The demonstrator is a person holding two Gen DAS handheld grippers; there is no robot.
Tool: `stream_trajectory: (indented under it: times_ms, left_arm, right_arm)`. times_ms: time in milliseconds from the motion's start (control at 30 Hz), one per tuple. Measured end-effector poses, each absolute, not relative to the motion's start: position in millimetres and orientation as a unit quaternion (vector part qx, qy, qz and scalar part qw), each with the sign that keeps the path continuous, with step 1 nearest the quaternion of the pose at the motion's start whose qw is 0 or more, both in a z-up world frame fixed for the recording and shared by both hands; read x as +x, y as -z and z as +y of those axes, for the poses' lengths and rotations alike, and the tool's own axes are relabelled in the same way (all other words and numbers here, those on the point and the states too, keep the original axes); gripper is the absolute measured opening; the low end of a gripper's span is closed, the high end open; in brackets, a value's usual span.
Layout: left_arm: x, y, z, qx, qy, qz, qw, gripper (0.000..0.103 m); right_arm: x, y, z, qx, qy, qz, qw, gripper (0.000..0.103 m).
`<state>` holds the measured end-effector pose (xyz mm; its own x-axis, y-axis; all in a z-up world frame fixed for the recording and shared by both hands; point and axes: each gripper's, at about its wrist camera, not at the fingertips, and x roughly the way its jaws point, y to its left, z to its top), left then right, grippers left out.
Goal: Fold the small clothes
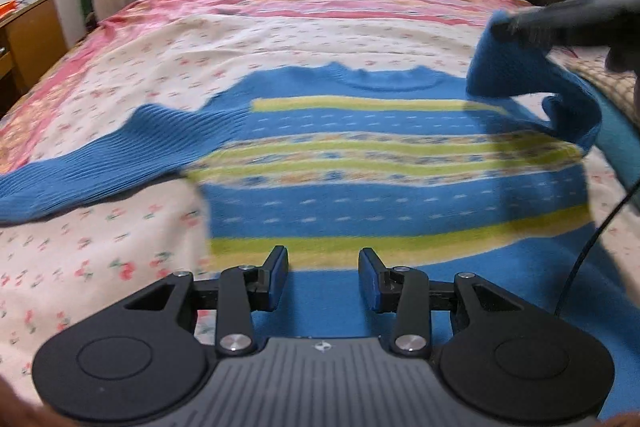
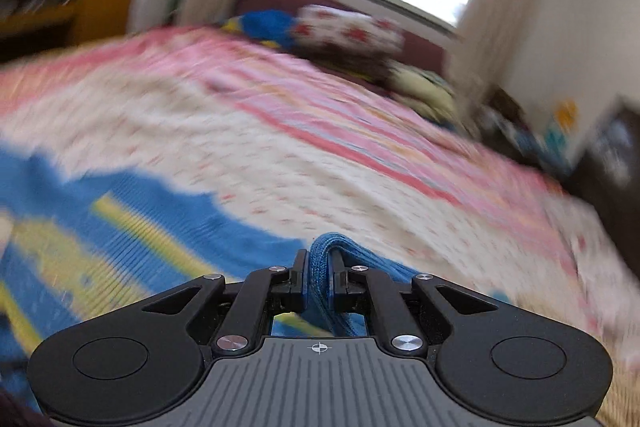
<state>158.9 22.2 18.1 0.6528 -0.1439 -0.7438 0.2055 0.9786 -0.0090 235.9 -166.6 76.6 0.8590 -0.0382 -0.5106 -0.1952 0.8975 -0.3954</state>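
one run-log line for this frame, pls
stage: sleeve fold | right gripper: shut on right sleeve, lifted off bed | left gripper: open over sweater hem | left sleeve: flat

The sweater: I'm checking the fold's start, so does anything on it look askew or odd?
Only the sweater's right sleeve: it is off the bed, bunched in the shut right gripper. The left sleeve lies flat, and the left gripper is open and empty.
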Motion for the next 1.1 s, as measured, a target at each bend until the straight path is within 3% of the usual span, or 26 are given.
stream_trajectory:
  times_ms: [200, 400, 567, 833, 1100]
  left_arm:
    - [164.6, -9.2, 48.9, 0.008, 0.090, 0.416, 0.905, 0.045]
    - [163.8, -8.3, 51.2, 0.009, 0.101, 0.413, 0.905, 0.045]
    - [161.4, -9.3, 53.0, 0.009, 0.106, 0.410, 0.906, 0.045]
    - [160.3, -11.5, 57.6, -0.002, 0.110, 0.408, 0.906, 0.045]
    - [161.0, -10.1, 58.0, -0.005, 0.113, 0.408, 0.906, 0.045]
  right_arm:
    - [208.9, -16.5, -98.6, -0.365, -0.138, 0.242, 0.888, 0.013]
    - [206.5, -9.6, -93.1, -0.359, -0.140, 0.259, 0.885, 0.025]
    - [215.8, -21.8, -94.1, -0.299, -0.158, 0.286, 0.897, 0.032]
    - [235.3, -39.4, -124.8, -0.057, -0.236, 0.385, 0.890, 0.033]
    - [245.3, -46.4, -139.7, -0.055, -0.168, 0.374, 0.910, 0.033]
